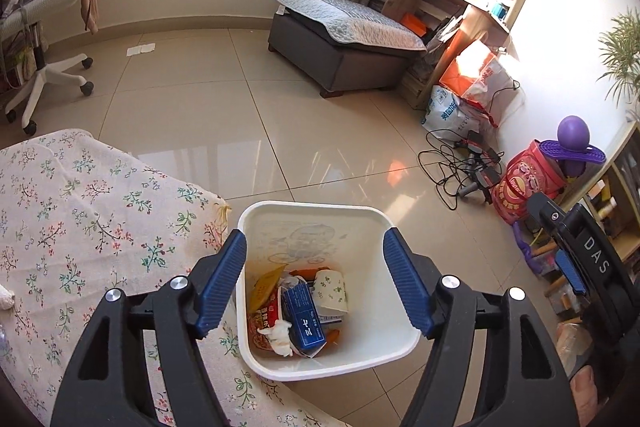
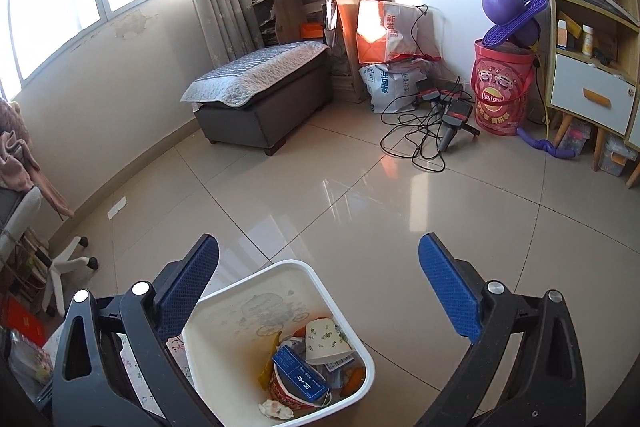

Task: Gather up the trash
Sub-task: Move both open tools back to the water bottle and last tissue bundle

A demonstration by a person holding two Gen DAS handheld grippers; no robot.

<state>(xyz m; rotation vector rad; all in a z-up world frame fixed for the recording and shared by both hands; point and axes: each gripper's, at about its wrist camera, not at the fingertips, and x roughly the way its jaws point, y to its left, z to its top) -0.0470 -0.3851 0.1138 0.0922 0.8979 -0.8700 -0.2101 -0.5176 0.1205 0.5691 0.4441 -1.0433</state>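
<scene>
A white square trash bin [image 1: 312, 211] stands on the tiled floor beside a table with a floral cloth [image 1: 80, 211]. In it lie a blue box [image 1: 304, 323], a paper cup [image 1: 330, 291], a red wrapper and a crumpled tissue [image 1: 280, 337]. My left gripper [image 1: 316, 267] is open and empty, above the bin. My right gripper [image 2: 320, 283] is open and empty, above the bin [image 2: 240, 291] too; it shows at the right edge of the left wrist view [image 1: 568, 267]. The blue box [image 2: 300, 375] and cup [image 2: 324, 339] show there as well.
A grey ottoman [image 1: 344, 43] stands across the floor. Cables [image 1: 452, 163], bags [image 1: 476, 79], a red Lay's bucket [image 2: 500, 87] and a shelf unit [image 2: 592, 27] line the right wall. An office chair [image 1: 40, 39] stands at left. A paper scrap [image 1: 140, 49] lies by the far wall.
</scene>
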